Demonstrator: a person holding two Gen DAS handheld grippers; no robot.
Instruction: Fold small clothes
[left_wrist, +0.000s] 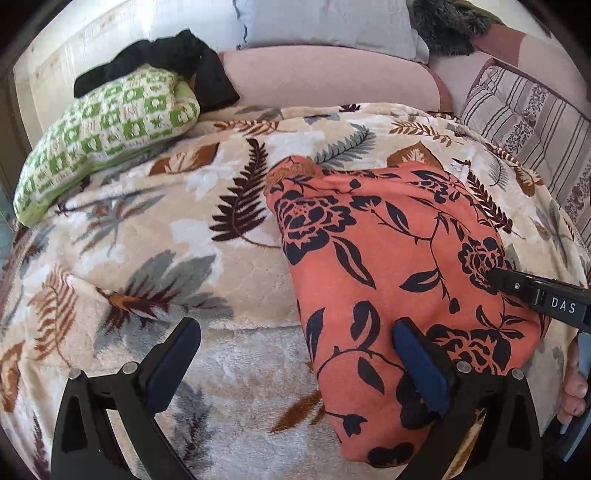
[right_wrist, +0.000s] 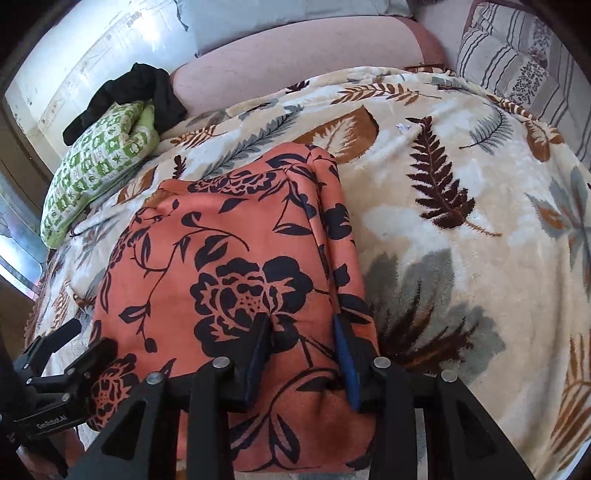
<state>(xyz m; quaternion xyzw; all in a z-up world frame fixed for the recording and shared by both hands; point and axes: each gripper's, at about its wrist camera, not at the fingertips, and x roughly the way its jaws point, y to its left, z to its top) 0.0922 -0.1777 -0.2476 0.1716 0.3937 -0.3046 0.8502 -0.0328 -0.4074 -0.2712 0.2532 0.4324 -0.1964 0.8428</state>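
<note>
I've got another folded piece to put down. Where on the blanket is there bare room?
Right of the orange garment the blanket lies bare as far as the striped pillow. A second bare patch sits between the garment and the green pillow. The near edge by the garment is crowded with both tongs.

Soft cloth throughout, hard matt plastic on the tongs.
Fleecy, plush blanket (right_wrist: 461, 177); smooth matt printed garment (right_wrist: 229, 251); black plastic tongs (right_wrist: 306, 332) with bare metal pins.

Orange garment (right_wrist: 229, 280) with black rose-and-leaf print is lying folded into a rough rectangle, flat on the bed. Layered edges are showing along its right side in the right wrist view; far corner is bunching slightly.
</note>
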